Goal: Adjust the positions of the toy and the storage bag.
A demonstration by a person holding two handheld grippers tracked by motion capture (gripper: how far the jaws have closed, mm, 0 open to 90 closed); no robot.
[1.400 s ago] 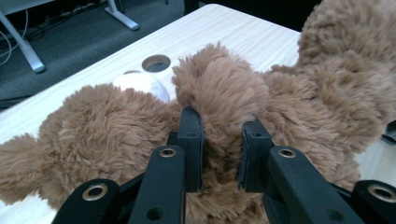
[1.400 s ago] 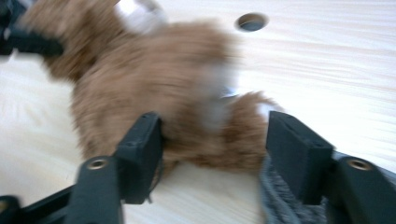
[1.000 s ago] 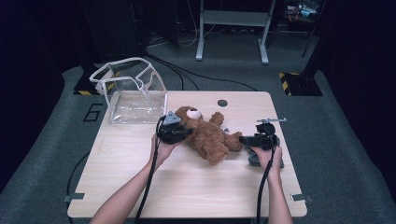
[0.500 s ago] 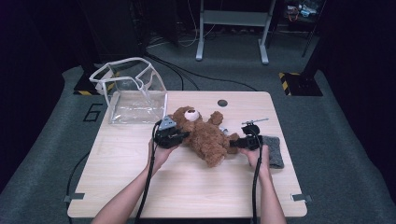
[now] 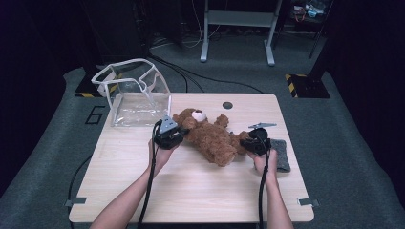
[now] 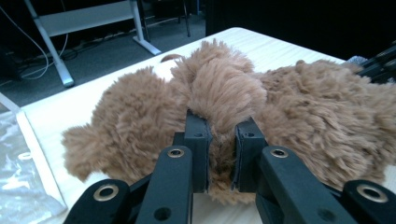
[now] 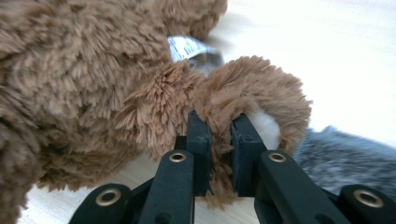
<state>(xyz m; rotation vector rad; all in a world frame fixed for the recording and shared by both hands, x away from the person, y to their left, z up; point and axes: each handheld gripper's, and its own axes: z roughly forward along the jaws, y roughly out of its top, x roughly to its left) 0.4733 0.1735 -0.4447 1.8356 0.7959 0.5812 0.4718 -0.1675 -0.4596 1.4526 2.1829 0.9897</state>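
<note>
Teddy bear (image 5: 210,137) lying mid-table (image 5: 191,191), long axis diagonal: head far-left toward clear bag (image 5: 134,93), legs near-right toward grey cloth (image 5: 282,153). Muzzle facing up.

Left gripper (image 5: 177,135) at bear's left side just below head, jaws just been closing, now nearly together, pinching tuft of arm fur (image 6: 219,140). Left forearm coming up from near edge, angled slightly right.

Right gripper (image 5: 248,144) at leg end, jaws just been closing, clamped tight on foot (image 7: 247,102). Right forearm nearly straight, hand resting beside cloth.
</note>
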